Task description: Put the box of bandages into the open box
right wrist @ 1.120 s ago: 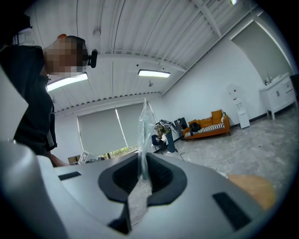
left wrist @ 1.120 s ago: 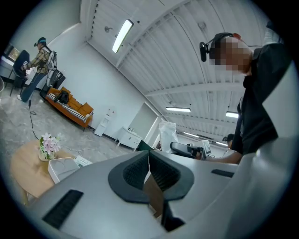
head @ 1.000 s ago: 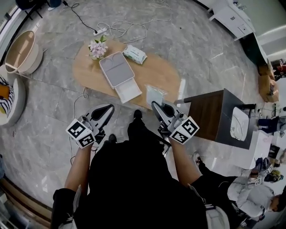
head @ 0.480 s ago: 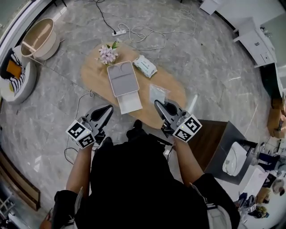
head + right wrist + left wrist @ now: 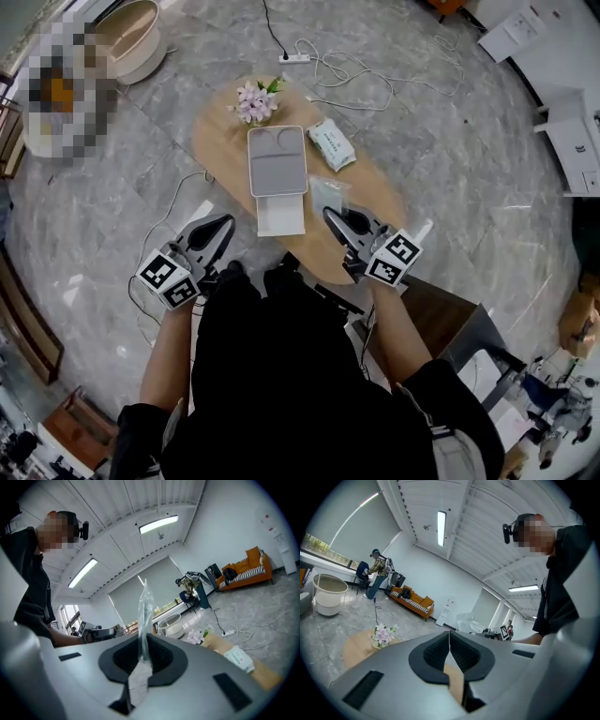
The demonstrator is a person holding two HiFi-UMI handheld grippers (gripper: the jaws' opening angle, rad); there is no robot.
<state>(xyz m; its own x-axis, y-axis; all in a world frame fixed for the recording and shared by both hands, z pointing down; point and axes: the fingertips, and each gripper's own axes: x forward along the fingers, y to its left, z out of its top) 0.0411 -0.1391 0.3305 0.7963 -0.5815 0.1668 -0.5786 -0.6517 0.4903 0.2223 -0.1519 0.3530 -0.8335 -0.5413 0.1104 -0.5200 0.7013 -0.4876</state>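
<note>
The open box [image 5: 277, 161], a grey tray with a white flap, lies in the middle of the oval wooden table [image 5: 370, 197]. A white and green pack [image 5: 332, 143] lies to its right and also shows in the right gripper view [image 5: 239, 657]. My right gripper [image 5: 330, 216] hangs over the table's near edge, shut on a clear plastic bag [image 5: 328, 190]. The bag's film [image 5: 144, 606] stands up from between its jaws [image 5: 142, 641]. My left gripper [image 5: 223, 225] is shut with nothing in it [image 5: 449, 637], over the floor left of the table.
Pink flowers [image 5: 255, 100] stand at the table's far end. A power strip with white cables [image 5: 292, 58] lies on the floor beyond. A beige basin [image 5: 131, 37] is at the far left. A dark side table [image 5: 441, 314] stands close on the right.
The table has swung round in the head view as the person moved around it. Both grippers have shifted along with that and stay shut; the bag stays in the right one.
</note>
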